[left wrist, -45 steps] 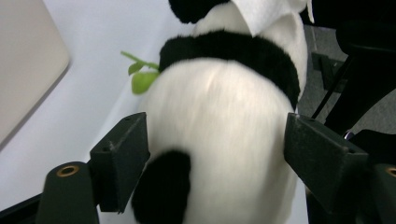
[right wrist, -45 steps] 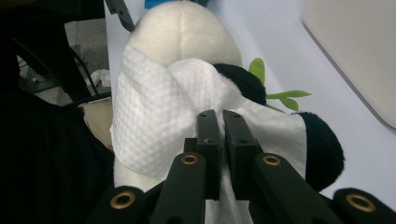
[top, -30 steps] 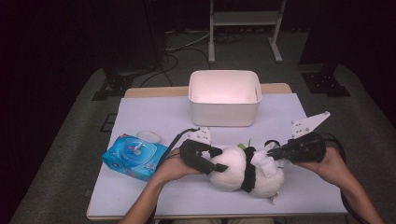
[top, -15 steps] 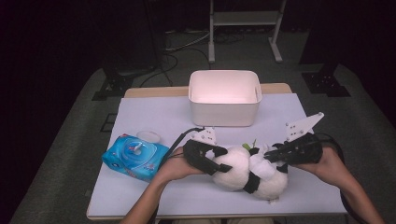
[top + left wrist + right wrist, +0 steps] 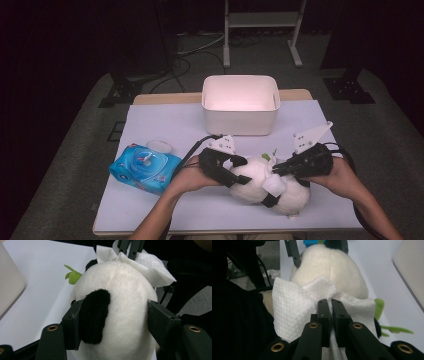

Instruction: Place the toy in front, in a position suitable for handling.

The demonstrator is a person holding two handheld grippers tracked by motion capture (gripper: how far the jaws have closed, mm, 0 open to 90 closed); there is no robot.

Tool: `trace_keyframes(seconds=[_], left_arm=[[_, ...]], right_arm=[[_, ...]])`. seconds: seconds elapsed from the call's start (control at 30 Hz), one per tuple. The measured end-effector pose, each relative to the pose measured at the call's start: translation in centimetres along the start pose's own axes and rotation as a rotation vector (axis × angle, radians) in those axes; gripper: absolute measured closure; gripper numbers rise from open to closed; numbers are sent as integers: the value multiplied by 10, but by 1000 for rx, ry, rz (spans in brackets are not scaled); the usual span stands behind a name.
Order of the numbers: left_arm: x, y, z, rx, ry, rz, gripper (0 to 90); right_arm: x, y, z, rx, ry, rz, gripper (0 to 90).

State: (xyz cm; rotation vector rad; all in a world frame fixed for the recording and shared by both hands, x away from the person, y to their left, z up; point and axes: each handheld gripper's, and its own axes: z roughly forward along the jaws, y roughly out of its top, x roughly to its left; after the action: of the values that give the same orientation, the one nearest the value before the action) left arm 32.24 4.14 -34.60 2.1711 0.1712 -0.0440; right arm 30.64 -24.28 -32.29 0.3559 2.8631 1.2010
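Observation:
A white and black panda plush (image 5: 255,181) lies on the table near the front edge. My left gripper (image 5: 239,171) clasps its head from the left. In the left gripper view the pads (image 5: 72,325) press on both sides of the head (image 5: 120,302), one against a black ear. Its jaws have just been opening a little, with the head still between them. My right gripper (image 5: 276,172) is shut on a white wipe (image 5: 274,185), held against the plush. The right gripper view shows the wipe (image 5: 292,307) pinched between the jaws (image 5: 331,302), draped over the plush (image 5: 332,265).
A white bin (image 5: 240,120) stands behind the plush at the table's middle. A blue pack of wipes (image 5: 145,167) lies at the left, with a small clear lid (image 5: 159,146) behind it. A green leaf (image 5: 73,277) sticks out of the plush.
The right gripper with the wipe has shifted slightly leftward over the plush. The left hand and the plush have hardly moved.

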Motion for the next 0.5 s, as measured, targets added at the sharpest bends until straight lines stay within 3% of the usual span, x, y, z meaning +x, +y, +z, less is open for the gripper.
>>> trace_keyframes(seconds=[0.23,0.5], left_arm=[[0,1,0,-29,-14,10,216],[2,-2,5,-44,-52,0,175]], right_arm=[[-1,-19,-5,-31,10,33,858],[2,-31,-16,-42,0,52,858]])
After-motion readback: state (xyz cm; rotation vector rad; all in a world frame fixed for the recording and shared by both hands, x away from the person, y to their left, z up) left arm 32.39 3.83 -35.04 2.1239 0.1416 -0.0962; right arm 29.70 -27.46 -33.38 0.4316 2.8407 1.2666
